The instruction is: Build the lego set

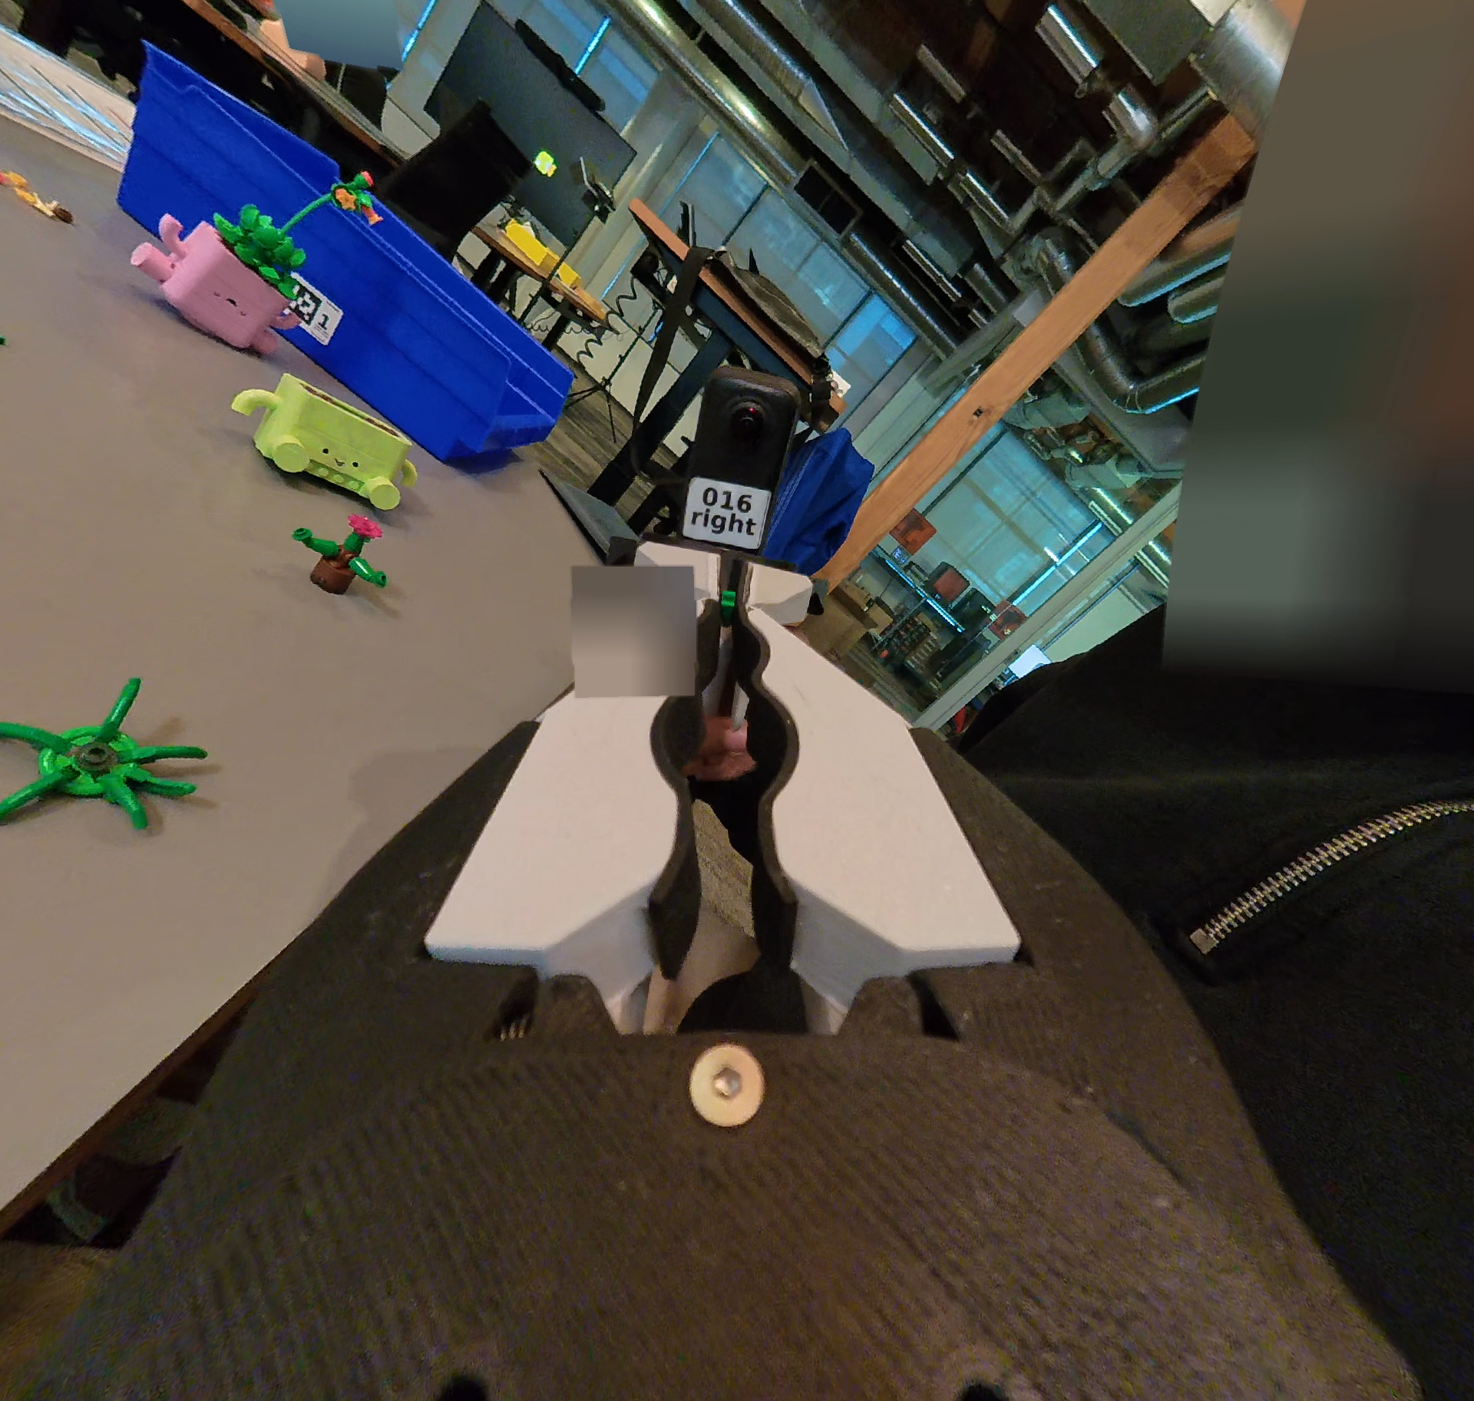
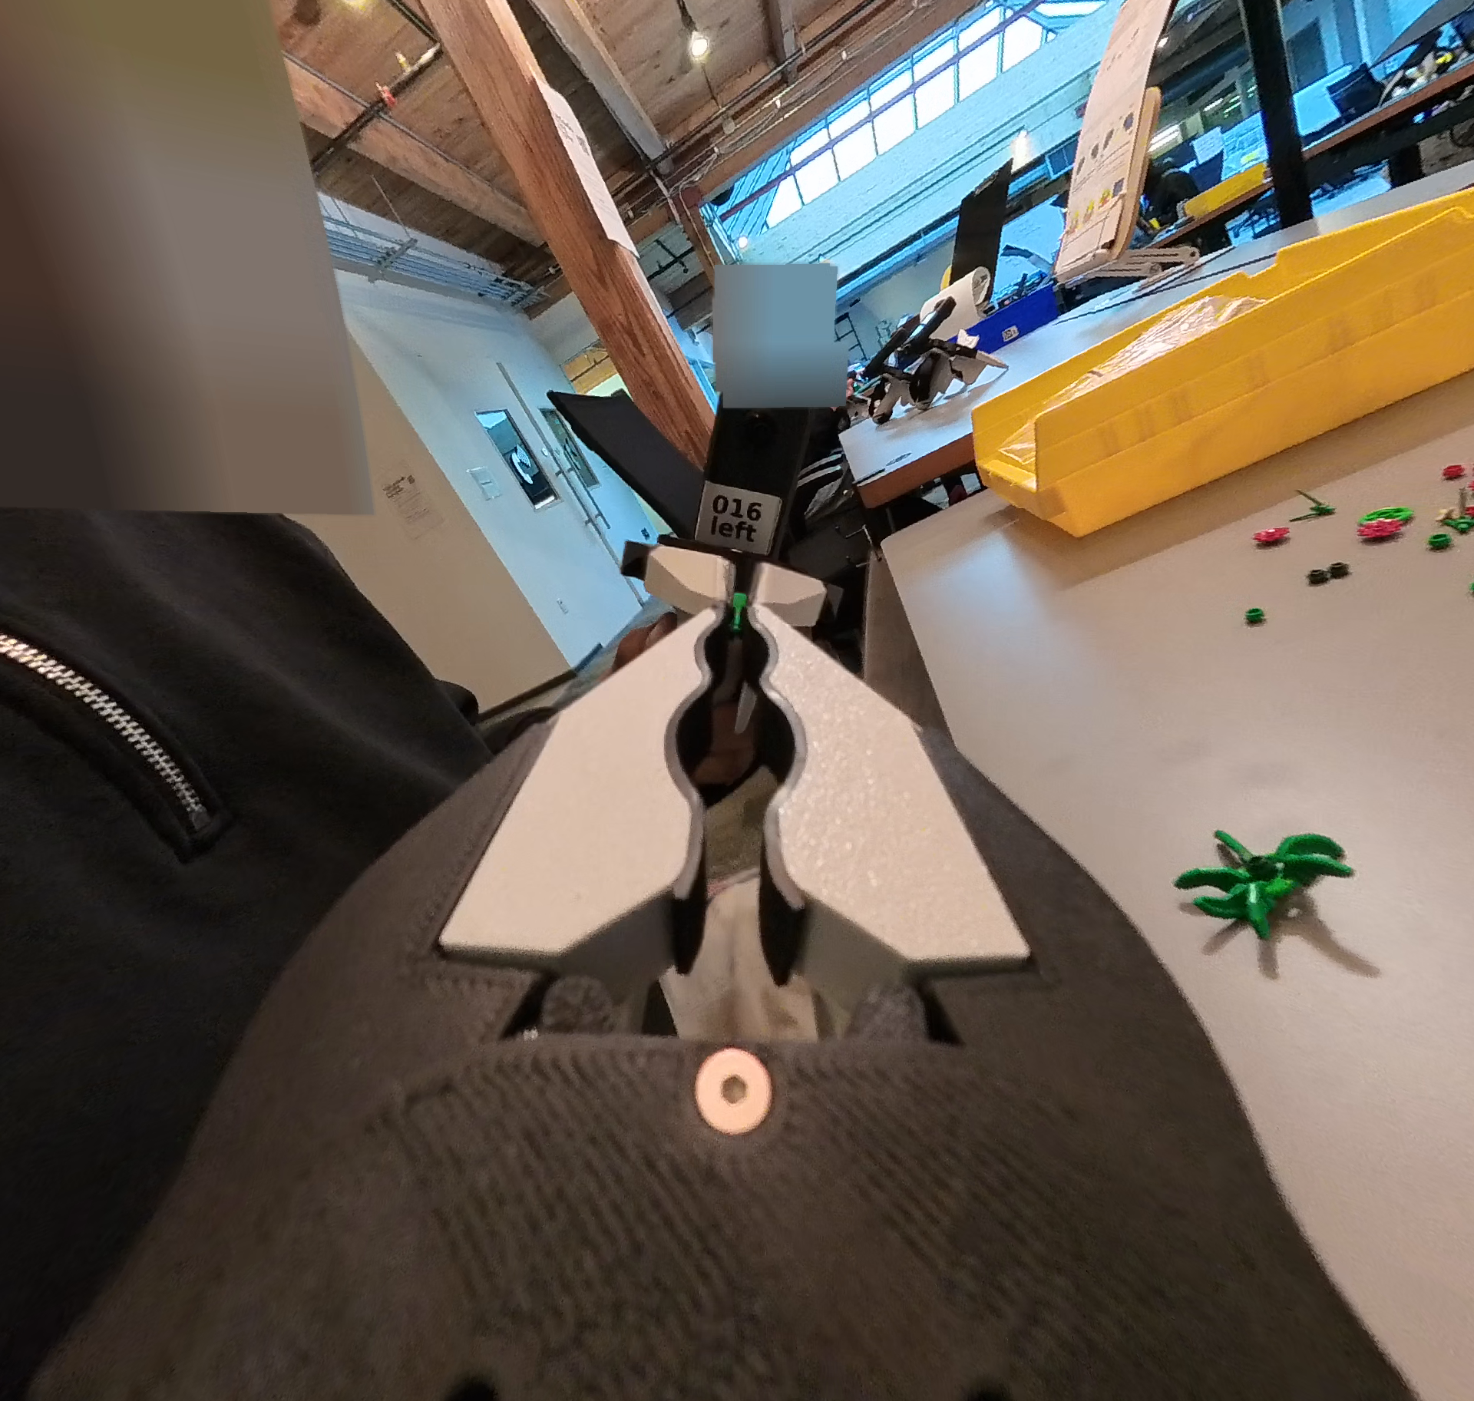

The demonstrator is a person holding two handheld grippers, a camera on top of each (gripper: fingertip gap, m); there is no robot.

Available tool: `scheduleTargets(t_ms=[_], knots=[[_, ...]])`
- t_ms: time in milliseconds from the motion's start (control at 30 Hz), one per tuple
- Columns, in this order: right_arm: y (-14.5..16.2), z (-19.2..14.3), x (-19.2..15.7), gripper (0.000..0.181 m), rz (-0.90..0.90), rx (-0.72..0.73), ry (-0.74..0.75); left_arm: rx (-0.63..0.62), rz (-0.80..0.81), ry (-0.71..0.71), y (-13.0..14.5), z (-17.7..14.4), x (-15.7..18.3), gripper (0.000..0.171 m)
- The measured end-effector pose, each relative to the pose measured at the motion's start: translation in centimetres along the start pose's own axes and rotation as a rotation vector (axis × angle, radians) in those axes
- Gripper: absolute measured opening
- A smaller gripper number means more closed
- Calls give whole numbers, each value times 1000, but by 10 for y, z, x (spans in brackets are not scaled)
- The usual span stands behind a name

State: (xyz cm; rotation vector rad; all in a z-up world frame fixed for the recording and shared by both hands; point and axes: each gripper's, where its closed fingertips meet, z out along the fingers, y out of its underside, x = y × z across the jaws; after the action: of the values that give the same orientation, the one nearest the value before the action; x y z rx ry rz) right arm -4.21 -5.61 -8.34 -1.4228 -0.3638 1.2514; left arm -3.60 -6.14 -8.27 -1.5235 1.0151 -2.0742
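My left gripper [image 1: 727, 622] and my right gripper [image 2: 738, 622] point at each other, tip to tip, in the air beside the grey table [image 1: 239, 645]. Both sets of jaws are closed. A small green lego piece [image 1: 727, 605] is pinched where the tips meet; it also shows in the right wrist view [image 2: 738, 610]. I cannot tell whether a second piece is joined to it. On the table stand a pink pot with a green plant [image 1: 219, 286], a lime pot [image 1: 327, 437], a small brown pot with a pink flower [image 1: 343, 557] and a green spiky leaf piece [image 1: 96, 764].
A blue bin [image 1: 359, 302] stands behind the pots. A yellow bin [image 2: 1196, 406] lies at the far table edge, with loose pink flowers [image 2: 1384, 525], small green and black bits [image 2: 1328, 573] and a green leaf cluster [image 2: 1260, 884] nearby. An instruction booklet [image 2: 1109, 142] stands behind. A person's black zipped jacket [image 2: 120, 725] is close. Left and right tips are no more than a few centimetres apart. Both grippers' tips are roughly 30 centimeters from the lime pot [image 1: 327, 437].
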Motion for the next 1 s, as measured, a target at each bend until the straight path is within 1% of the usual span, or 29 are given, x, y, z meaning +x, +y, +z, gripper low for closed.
scheduleTargets(t_ms=[133, 167, 200, 267, 333, 433, 500, 667, 800, 1000], knots=[[4, -1, 4, 1, -70, -58, 49, -16, -27, -17, 3, 0, -6, 1], [3, -2, 7, 1, -85, -61, 74, -13, -38, -35, 3, -1, -10, 11], [0, -5, 10, 1, -99, -47, 99, -9, -56, -74, 2, -2, -18, 21], [-6, -13, 20, 1, -125, -28, 169, -43, -111, -223, 9, -8, -50, 23], [-1, -23, 39, 1, -165, -81, 281, -106, -180, -382, 23, -19, -85, 28], [15, -33, 68, 1, -253, -222, 459, -116, -225, -452, 30, -25, -110, 25], [25, -33, 81, 1, -296, -297, 529, -182, -234, -499, 40, -26, -122, 26], [41, -25, 109, 1, -383, -437, 617, -274, -249, -586, 53, -23, -144, 30], [49, -22, 128, 1, -353, -508, 632, -244, -290, -579, 49, -23, -151, 21], [60, -22, 143, 1, -308, -589, 626, -258, -309, -584, 48, -21, -156, 17]])
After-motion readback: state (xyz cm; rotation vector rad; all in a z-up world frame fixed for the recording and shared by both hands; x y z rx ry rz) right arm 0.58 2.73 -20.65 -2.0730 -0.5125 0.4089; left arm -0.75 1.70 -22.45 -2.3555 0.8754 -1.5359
